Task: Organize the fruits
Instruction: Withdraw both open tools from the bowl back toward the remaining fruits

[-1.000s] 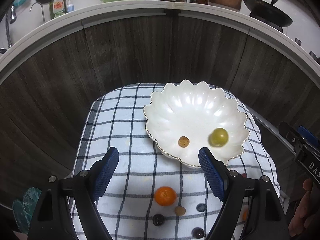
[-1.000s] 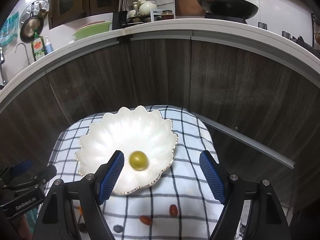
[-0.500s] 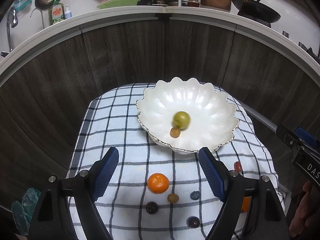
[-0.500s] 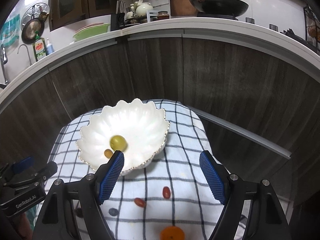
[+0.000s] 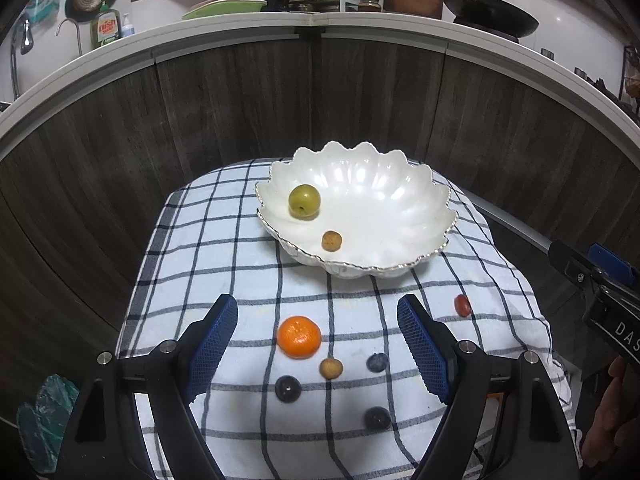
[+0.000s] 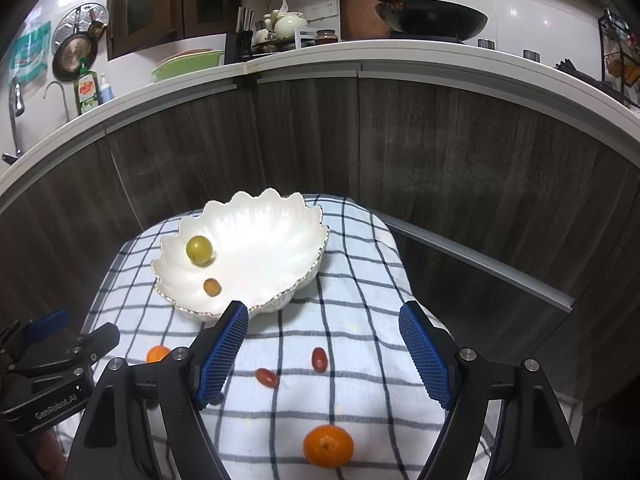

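A white scalloped bowl [image 5: 400, 216] [image 6: 280, 240] sits on a checked cloth and holds a green fruit [image 5: 304, 202] [image 6: 199, 251] and a small brown fruit [image 5: 331, 241] [image 6: 212, 287]. On the cloth in front of it lie a mandarin [image 5: 299, 337], a small brown fruit [image 5: 331, 368], dark berries [image 5: 377, 362] and a red fruit [image 5: 462, 305]. The right wrist view shows two red fruits [image 6: 319, 359] and another mandarin [image 6: 328, 445]. My left gripper [image 5: 317, 350] hangs open above the mandarin, holding nothing. Open and bare, my right gripper [image 6: 323, 354] hovers over the red fruits.
The checked cloth [image 5: 224, 248] covers a small table in front of dark wood cabinet fronts [image 5: 360, 100]. A white counter [image 6: 400, 56] behind carries a wok, dishes and soap bottles. A hand [image 5: 608, 432] shows at the lower right edge of the left wrist view.
Both grippers have drawn back from the bowl, so more loose fruit on the cloth shows. The green fruit has rolled leftward across the bowl to its left side.
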A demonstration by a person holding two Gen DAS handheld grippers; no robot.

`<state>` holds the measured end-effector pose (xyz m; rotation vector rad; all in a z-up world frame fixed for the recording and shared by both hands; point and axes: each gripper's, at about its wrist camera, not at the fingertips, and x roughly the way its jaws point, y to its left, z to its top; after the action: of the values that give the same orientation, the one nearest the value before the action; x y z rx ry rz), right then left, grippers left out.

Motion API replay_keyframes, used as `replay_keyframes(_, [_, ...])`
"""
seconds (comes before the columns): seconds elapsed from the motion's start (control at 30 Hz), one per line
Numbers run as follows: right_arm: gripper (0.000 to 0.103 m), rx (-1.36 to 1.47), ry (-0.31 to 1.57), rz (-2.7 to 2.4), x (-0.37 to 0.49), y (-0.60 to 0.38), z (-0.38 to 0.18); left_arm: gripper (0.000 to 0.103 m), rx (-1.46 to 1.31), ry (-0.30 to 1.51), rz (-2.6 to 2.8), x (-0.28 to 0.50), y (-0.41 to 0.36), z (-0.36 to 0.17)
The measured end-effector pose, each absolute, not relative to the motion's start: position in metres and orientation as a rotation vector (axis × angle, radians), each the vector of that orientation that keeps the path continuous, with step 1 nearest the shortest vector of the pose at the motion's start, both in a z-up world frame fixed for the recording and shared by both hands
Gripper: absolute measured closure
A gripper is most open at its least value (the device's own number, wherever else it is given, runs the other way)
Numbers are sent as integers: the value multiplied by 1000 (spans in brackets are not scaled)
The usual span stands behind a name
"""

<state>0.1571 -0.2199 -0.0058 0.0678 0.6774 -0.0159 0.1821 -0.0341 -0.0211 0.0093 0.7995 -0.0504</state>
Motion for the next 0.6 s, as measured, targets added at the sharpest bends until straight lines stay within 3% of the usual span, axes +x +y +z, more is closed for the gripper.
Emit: replay_keyframes(0.6, [24, 46, 661, -26, 124, -222, -32, 21, 23, 774, -92, 155, -41, -51])
